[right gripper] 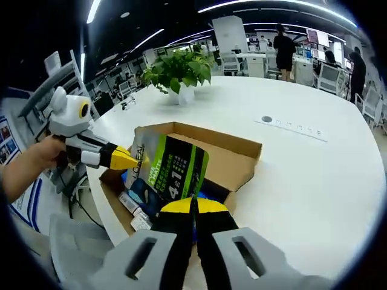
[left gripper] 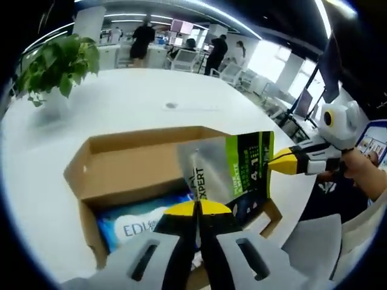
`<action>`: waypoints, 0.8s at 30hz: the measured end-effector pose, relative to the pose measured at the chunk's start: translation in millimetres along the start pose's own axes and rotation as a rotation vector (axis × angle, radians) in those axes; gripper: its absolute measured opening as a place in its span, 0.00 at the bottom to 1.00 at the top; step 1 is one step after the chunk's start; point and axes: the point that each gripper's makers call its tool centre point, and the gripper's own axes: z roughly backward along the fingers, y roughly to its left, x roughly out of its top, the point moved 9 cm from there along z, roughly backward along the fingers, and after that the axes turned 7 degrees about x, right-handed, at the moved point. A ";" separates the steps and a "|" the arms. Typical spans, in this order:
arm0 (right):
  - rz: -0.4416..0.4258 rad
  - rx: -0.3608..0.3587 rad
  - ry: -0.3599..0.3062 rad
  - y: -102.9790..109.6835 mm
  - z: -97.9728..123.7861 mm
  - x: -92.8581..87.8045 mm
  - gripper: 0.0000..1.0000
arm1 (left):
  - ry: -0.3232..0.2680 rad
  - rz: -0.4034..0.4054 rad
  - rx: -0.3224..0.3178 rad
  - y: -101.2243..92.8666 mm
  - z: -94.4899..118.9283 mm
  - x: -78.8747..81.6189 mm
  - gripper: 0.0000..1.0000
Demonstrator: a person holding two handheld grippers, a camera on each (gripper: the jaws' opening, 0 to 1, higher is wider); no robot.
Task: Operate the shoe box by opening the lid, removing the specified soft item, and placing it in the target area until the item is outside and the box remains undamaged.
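White and round-edged, one large desk (left gripper: pixel 139 103) carries one open brown cardboard shoe box (left gripper: pixel 130 160), its lid folded back, and one leafy green plant in a white pot (left gripper: pixel 54 66). Behind it, in the office, three people stand among chairs. One silver, green and black soft pouch (left gripper: pixel 233 172) is lifted above the box, held from both sides. The left gripper (left gripper: pixel 198 208), with yellow tips, has its jaws together on the pouch's lower edge. The right gripper (left gripper: pixel 279 162) grips the pouch's side edge, its jaws also pressed together on it. Inside the box lies one blue-and-white soft pack (left gripper: pixel 142 220). In the right gripper view, a few small packets (right gripper: pixel 134 211) lie at the box's near corner.
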 end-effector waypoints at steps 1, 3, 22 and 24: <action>-0.003 -0.003 -0.002 -1.2 2.2 0.0 0.00 | 0.001 -0.003 -0.004 -2.0 -0.8 1.0 0.00; -0.014 -0.010 -0.010 -4.3 8.5 0.0 0.00 | 0.001 -0.009 -0.014 -7.7 -3.2 3.2 0.00; -0.072 -0.107 -0.014 -42.6 51.9 -12.7 0.00 | 0.030 -0.057 -0.092 -59.0 -38.0 15.5 0.00; -0.078 -0.114 -0.014 -47.2 56.4 -14.7 0.00 | 0.035 -0.062 -0.100 -64.6 -41.7 16.4 0.00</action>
